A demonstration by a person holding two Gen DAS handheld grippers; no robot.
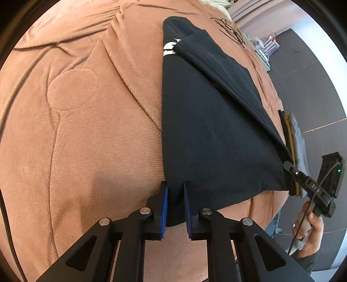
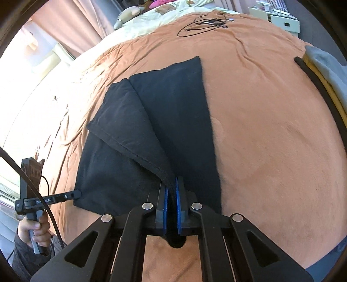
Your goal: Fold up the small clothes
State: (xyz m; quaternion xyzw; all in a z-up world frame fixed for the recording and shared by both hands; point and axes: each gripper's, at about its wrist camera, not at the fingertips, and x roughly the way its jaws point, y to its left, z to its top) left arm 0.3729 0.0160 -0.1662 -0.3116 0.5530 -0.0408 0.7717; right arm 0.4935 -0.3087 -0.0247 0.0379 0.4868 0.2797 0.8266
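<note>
A black garment (image 1: 208,121) with a white print lies partly folded on the orange-brown blanket (image 1: 86,130). My left gripper (image 1: 175,188) has its blue-padded jaws slightly apart around the garment's near left corner. My right gripper (image 2: 172,184) is shut on the garment (image 2: 156,121) at its near right corner, with a folded flap running up from it. Each gripper shows in the other's view: the right one (image 1: 290,167) at the garment's right corner, the left one (image 2: 76,193) at its left corner.
A stack of folded clothes (image 1: 292,138) lies at the bed's right edge and also shows in the right wrist view (image 2: 321,71). A tangled black cable (image 2: 203,23) lies far up the blanket. Stuffed toys (image 2: 128,13) and a cream quilt are beyond it. Dark floor (image 1: 314,86) is right of the bed.
</note>
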